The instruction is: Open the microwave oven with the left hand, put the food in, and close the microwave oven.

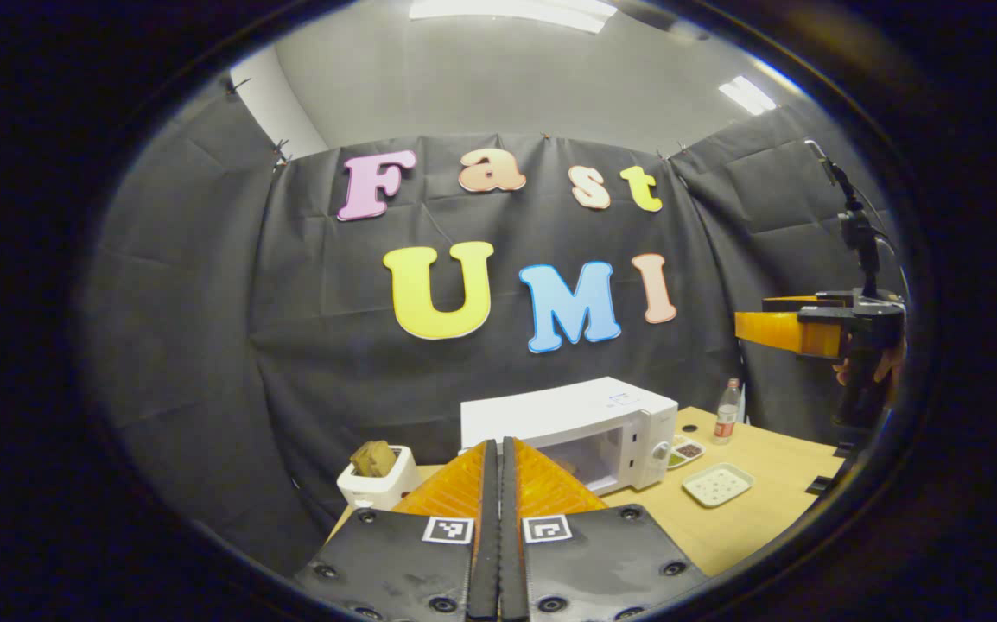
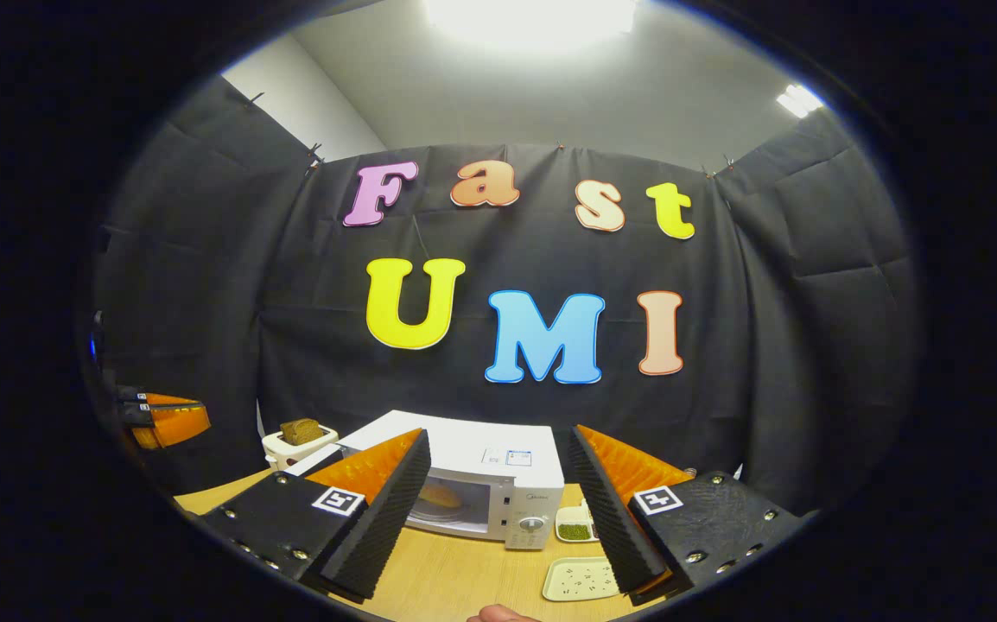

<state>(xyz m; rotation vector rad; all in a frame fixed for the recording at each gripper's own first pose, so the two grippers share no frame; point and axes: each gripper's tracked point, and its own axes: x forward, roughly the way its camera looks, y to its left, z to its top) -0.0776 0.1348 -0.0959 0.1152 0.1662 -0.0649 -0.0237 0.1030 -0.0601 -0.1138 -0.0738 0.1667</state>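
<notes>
In the left gripper view the left gripper point(image 1: 499, 484) sits at 6 o'clock with its 2 fingers pressed together, nothing between them, raised above the wooden table point(image 1: 749, 518). Just past the fingertips stands the white microwave oven point(image 1: 581, 428), door closed, its knob at the right end of the front. At 7 o'clock of the microwave a white toaster point(image 1: 377, 482) holds a brown slice of bread point(image 1: 374, 458) standing up out of its slot. At 4 o'clock of the microwave lies a shallow white tray point(image 1: 717, 484) with small dark specks on it, and nearer the microwave a small divided dish point(image 1: 685, 451) carries green and dark contents too small to tell apart. Behind that dish stands a clear bottle point(image 1: 727, 412) with a red cap. At 3 o'clock of this view the right gripper point(image 1: 762, 330) floats well above the table, held by a hand point(image 1: 870, 367). In the right gripper view the right gripper point(image 2: 498, 501) has its 2 fingers spread wide and empty. Between them, farther off, the microwave shows something rounded and yellowish behind its door window, though what it is cannot be told. The speckled tray lies nearest, the green-filled dish just behind it, touching neither finger.
</notes>
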